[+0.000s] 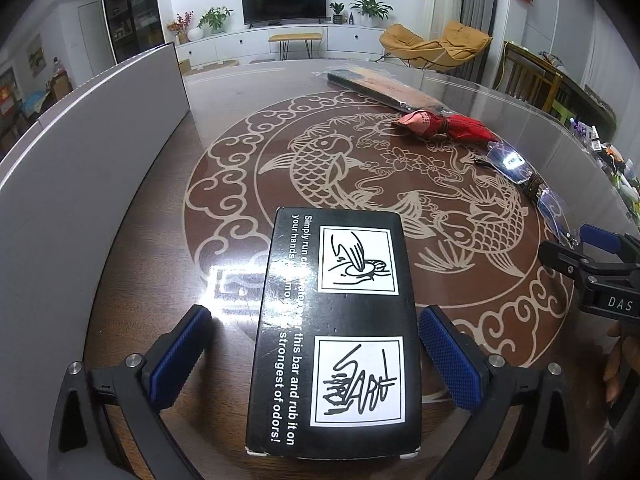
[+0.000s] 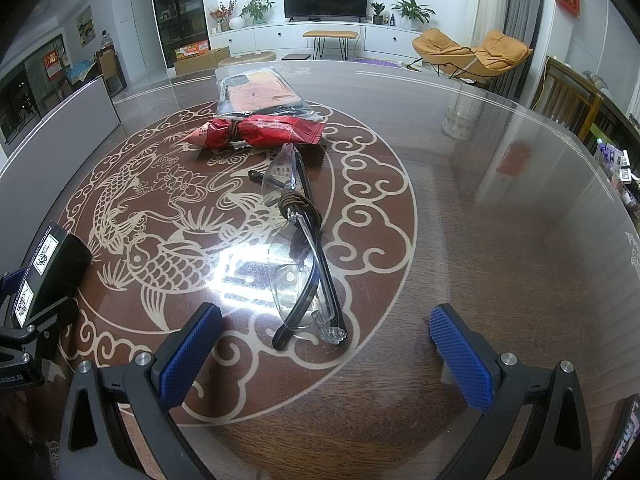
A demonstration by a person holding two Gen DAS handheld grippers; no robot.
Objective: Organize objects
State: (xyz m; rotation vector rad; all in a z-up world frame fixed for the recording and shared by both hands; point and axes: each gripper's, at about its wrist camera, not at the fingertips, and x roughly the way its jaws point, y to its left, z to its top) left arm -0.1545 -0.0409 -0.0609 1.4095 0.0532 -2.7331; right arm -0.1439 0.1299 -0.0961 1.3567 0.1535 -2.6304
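A black printed box [image 1: 332, 332] lies flat on the table between the fingers of my left gripper [image 1: 314, 320], which is open; both blue pads stand clear of the box's sides. The right wrist view shows this box [image 2: 52, 268] at the far left. My right gripper [image 2: 326, 316] is open with nothing in it, just short of clear safety glasses [image 2: 298, 240] tied with a brown cord. Beyond the glasses lie a red snack packet [image 2: 256, 132] and a bagged phone case [image 2: 260, 92]. The right gripper [image 1: 592, 264] shows at the right edge of the left wrist view.
The round glass-topped table [image 2: 500, 220] carries a fish design in its middle. A tall grey panel [image 1: 92, 160] stands along its left side. Small bottles and clutter [image 1: 612, 160] line the far right edge. A dark phone-like object [image 2: 624, 440] sits at the lower right.
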